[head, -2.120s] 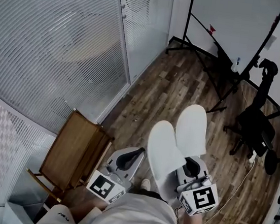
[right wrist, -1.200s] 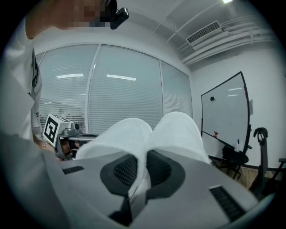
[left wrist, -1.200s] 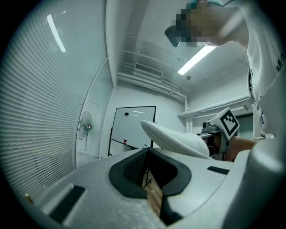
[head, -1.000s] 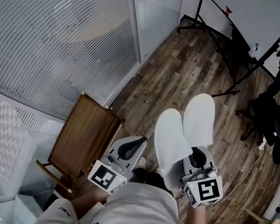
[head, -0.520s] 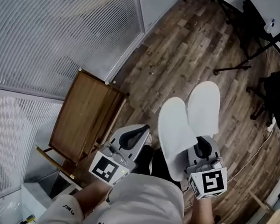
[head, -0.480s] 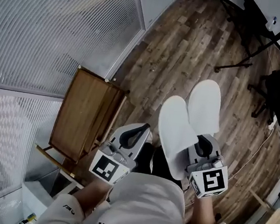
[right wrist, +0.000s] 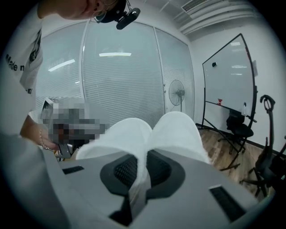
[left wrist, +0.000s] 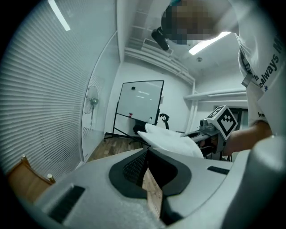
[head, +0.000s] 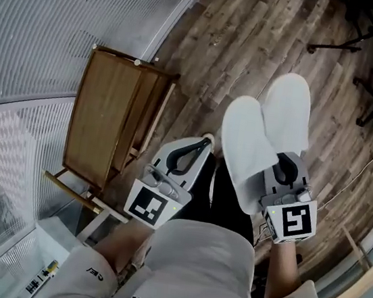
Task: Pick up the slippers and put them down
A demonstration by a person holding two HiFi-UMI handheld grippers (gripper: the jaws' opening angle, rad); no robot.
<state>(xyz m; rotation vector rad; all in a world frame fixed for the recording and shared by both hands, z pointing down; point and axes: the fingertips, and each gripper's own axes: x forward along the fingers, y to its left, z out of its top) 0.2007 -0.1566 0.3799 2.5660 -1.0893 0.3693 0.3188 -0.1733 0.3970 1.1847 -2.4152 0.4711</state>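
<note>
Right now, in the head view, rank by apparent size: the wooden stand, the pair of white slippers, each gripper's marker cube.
1. wooden stand
2. pair of white slippers, though held nearer the camera
3. left marker cube and right marker cube: alike, unranked

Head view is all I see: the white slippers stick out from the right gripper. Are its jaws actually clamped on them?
Observer: Yes, the right gripper is shut on the white slippers, white fabric pinched between its jaws.
Operator: And the left gripper?
Observer: The left gripper is shut and empty; only wood floor shows through its slit.
Operator: What's ahead of them?
Observer: A standing fan, left of a whiteboard.
</note>
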